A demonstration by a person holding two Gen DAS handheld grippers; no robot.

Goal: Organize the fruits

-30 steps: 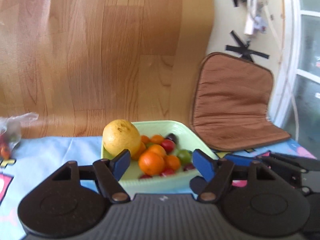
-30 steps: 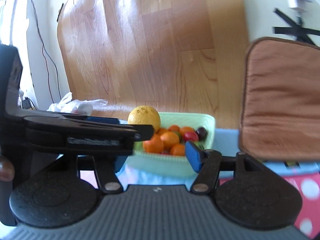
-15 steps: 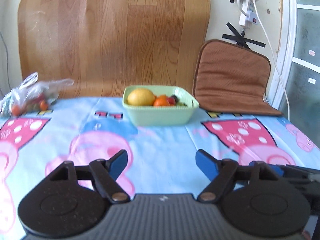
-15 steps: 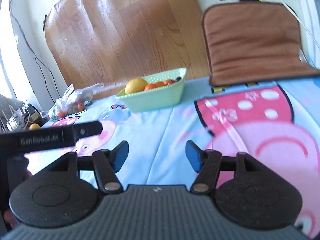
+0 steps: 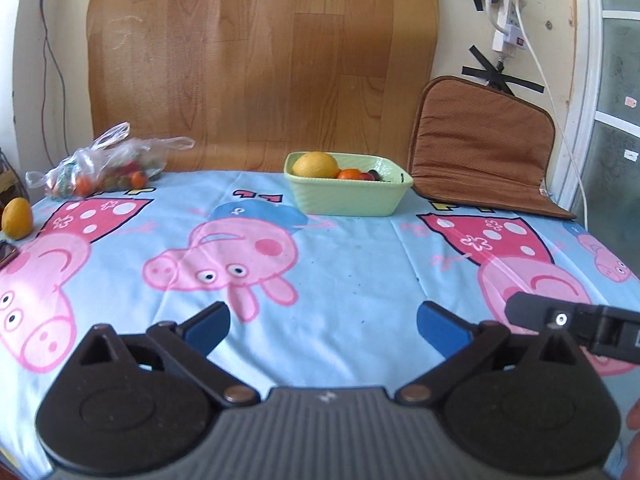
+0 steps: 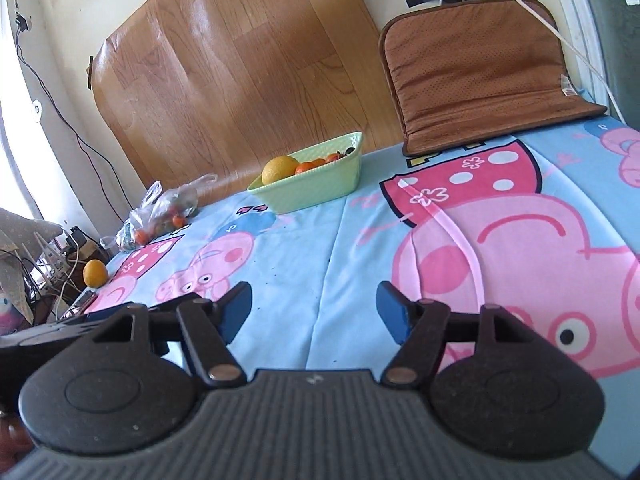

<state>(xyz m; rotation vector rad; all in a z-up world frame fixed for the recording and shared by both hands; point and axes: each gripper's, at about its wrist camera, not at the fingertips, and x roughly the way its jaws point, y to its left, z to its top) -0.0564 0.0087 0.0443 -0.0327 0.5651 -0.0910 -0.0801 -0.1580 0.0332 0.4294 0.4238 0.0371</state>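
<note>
A pale green bowl point(image 5: 384, 196) point(image 6: 320, 188) stands at the far side of the table. It holds a big yellow fruit point(image 5: 315, 165) point(image 6: 280, 168), oranges point(image 5: 349, 173) and small red and dark fruits. A loose yellow fruit point(image 5: 17, 218) point(image 6: 95, 273) lies at the table's left edge. A clear bag of small fruits point(image 5: 100, 168) point(image 6: 160, 216) lies at the far left. My left gripper point(image 5: 323, 326) is open and empty, low over the near cloth. My right gripper point(image 6: 314, 314) is open and empty beside it.
The table has a blue cartoon-pig cloth point(image 5: 320, 248). A brown cushion point(image 5: 484, 152) point(image 6: 480, 68) leans on the wall at the far right. A wooden board point(image 5: 260, 60) stands behind the bowl. Cables and clutter point(image 6: 48, 256) sit off the left edge.
Both grippers have drawn back from the bowl to the near side of the table. The bowl now stands far off. Both stay open and empty.
</note>
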